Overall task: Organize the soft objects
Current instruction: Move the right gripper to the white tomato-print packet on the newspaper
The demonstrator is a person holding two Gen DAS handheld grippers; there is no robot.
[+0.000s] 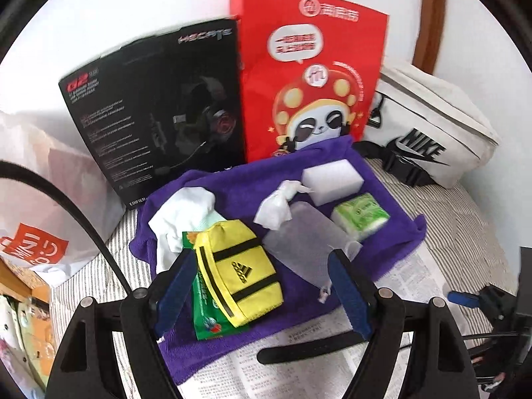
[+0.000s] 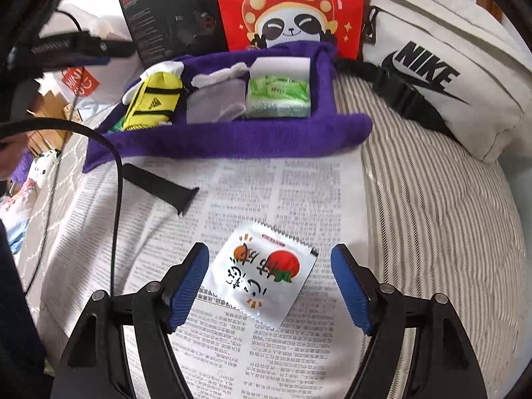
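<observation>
one purple towel (image 1: 232, 196) is counted, and on it are seen one yellow pouch (image 1: 237, 271), one green wipes pack (image 1: 206, 309) under the pouch, one white cloth (image 1: 181, 219), one crumpled tissue (image 1: 277, 204), one white sponge (image 1: 332, 179), one green tissue pack (image 1: 360, 216) and one clear bag (image 1: 304, 241). one sachet (image 2: 262, 274) and one black strap (image 2: 159, 188) are counted on one newspaper (image 2: 266, 183). behind the towel, one black box (image 1: 156, 109), one red bag (image 1: 309, 73) and one white waist bag (image 1: 429, 126) are counted. one plastic bag (image 1: 36, 199) is seen at the left. two grippers (image 1: 262, 291) (image 2: 269, 287) are counted, each with two blue pads (image 1: 349, 296).
</observation>
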